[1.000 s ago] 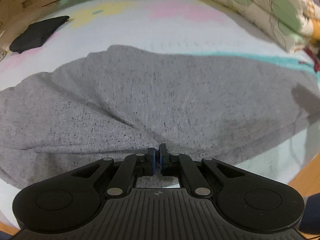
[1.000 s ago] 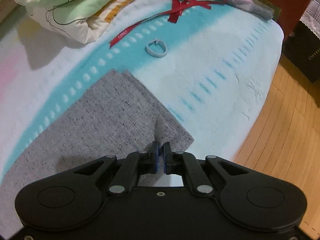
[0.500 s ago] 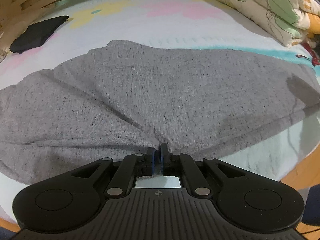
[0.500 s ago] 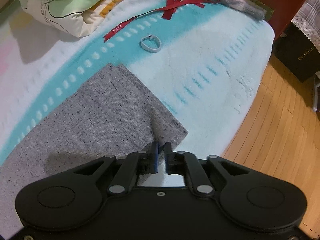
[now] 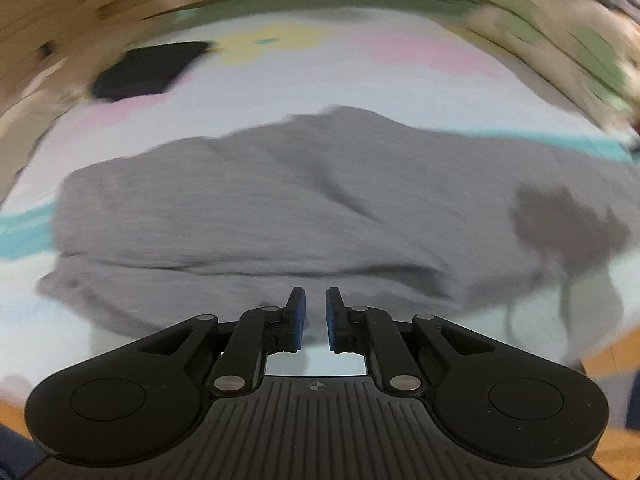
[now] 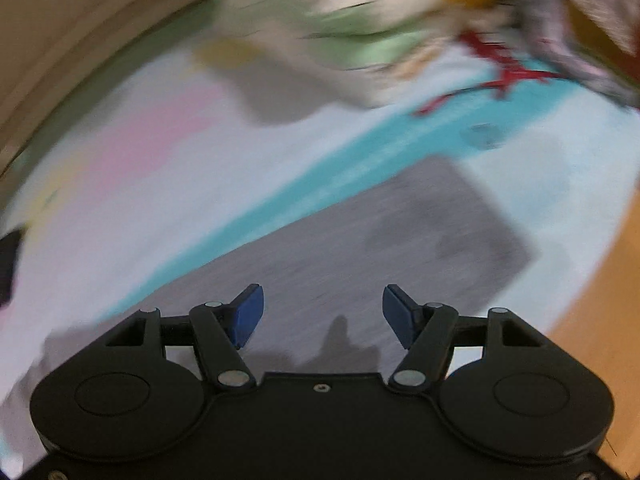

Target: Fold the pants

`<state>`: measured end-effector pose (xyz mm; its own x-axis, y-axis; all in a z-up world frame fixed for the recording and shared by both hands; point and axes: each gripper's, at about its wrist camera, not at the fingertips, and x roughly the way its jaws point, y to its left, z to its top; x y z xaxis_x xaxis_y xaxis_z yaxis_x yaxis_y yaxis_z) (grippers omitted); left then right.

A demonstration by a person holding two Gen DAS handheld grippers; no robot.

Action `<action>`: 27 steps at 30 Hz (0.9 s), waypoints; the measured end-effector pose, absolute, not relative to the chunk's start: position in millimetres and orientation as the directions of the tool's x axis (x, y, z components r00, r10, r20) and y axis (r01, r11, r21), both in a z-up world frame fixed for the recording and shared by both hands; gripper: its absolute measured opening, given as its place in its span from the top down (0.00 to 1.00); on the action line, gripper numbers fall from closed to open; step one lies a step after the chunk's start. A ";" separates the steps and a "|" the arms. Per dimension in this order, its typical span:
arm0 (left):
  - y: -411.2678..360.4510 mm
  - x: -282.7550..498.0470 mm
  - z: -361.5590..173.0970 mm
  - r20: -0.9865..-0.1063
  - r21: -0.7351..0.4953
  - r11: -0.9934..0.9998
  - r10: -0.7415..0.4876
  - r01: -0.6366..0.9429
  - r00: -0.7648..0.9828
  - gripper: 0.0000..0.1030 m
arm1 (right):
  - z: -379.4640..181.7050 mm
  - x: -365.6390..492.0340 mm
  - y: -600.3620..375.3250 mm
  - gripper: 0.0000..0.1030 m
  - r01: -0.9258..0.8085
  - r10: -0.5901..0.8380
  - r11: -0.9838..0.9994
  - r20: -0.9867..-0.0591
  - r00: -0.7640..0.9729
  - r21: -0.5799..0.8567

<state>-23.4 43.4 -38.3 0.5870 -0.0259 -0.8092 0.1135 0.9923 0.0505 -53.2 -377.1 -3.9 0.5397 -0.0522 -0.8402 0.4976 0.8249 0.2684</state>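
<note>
Grey fabric fills the middle of your left wrist view: the pants (image 5: 304,204) lie folded across a pastel bedspread (image 5: 400,76) marked with pink, yellow and turquoise patches. The picture is blurred by motion. At the upper left of that view a dark folded item (image 5: 148,68) rests on the bedspread, well apart from the pants. At the upper right, a bundled quilt (image 5: 560,40) with green patches sits at the bed's edge. Your left gripper (image 5: 316,306) is at the bottom centre, its blue-padded jaws parting with a narrow gap between them and nothing held; the near edge of the pants lies just beyond the tips.

In your right wrist view, also blurred, the pants (image 6: 400,240) run from the lower left to a squared end at the right, beside a turquoise stripe on the bedspread (image 6: 160,148). Your right gripper (image 6: 323,310) is opening wide at the bottom centre, with no cloth between its pads and the grey fabric lying under them. At the upper right, a red ribbon (image 6: 508,76) lies near the quilt (image 6: 360,12). Wooden floor (image 6: 600,320) shows along the right edge.
</note>
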 end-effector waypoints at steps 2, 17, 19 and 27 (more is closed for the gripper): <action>66.9 -14.0 -35.3 -0.805 0.042 0.998 0.010 0.039 0.594 0.89 | -7.9 -50.7 -342.0 0.32 0.411 0.029 0.863 -0.839 0.543 0.295; 168.0 31.9 -25.5 -0.823 0.082 0.983 0.161 -0.166 0.545 0.89 | -17.4 -62.2 -98.6 0.32 -0.291 0.255 0.951 -0.786 0.562 0.101; 177.0 39.7 -23.3 -0.824 0.101 0.981 0.177 -0.168 0.539 0.89 | -19.6 -58.3 -82.9 0.34 -0.360 0.266 0.931 -0.777 0.571 0.054; 200.3 71.7 -58.0 -0.906 -0.045 0.977 0.048 -0.208 0.421 0.89 | -43.4 -70.0 4.5 0.36 -0.582 0.257 0.770 -0.709 0.656 -0.260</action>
<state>71.7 200.3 -58.0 0.4210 0.0482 -0.9058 -0.2081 0.9771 -0.0447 -70.0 4.5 -43.4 0.6564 0.2569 -0.7093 -0.5824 0.7702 -0.2600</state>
